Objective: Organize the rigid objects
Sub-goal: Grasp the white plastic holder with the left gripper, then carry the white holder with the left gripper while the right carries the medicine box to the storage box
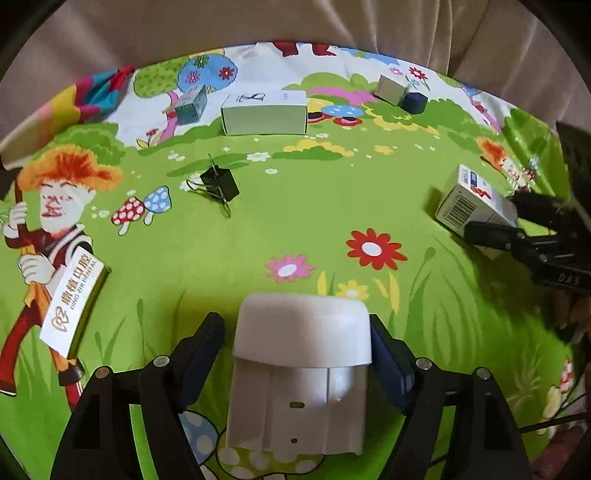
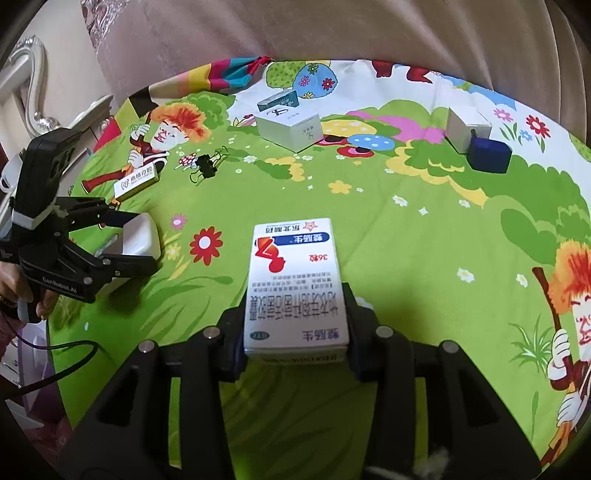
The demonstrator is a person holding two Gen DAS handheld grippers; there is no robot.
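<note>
My left gripper (image 1: 297,332) is shut on a white plastic block (image 1: 301,354), held just above the cartoon cloth; it also shows in the right wrist view (image 2: 136,236). My right gripper (image 2: 295,314) is shut on a white medicine box (image 2: 295,280) with red and blue print, also seen in the left wrist view (image 1: 469,199). On the cloth lie a large white box (image 1: 264,112), a teal box (image 1: 192,103), a black binder clip (image 1: 218,184), a white dental card box (image 1: 74,299), a small grey box (image 1: 391,88) and a dark blue cube (image 1: 415,101).
The colourful cloth (image 1: 295,229) covers a round table. Beige curtains (image 1: 295,22) hang behind it. A striped cloth bundle (image 1: 99,92) lies at the far left edge. A silver ornate furniture piece (image 2: 29,74) stands left of the table.
</note>
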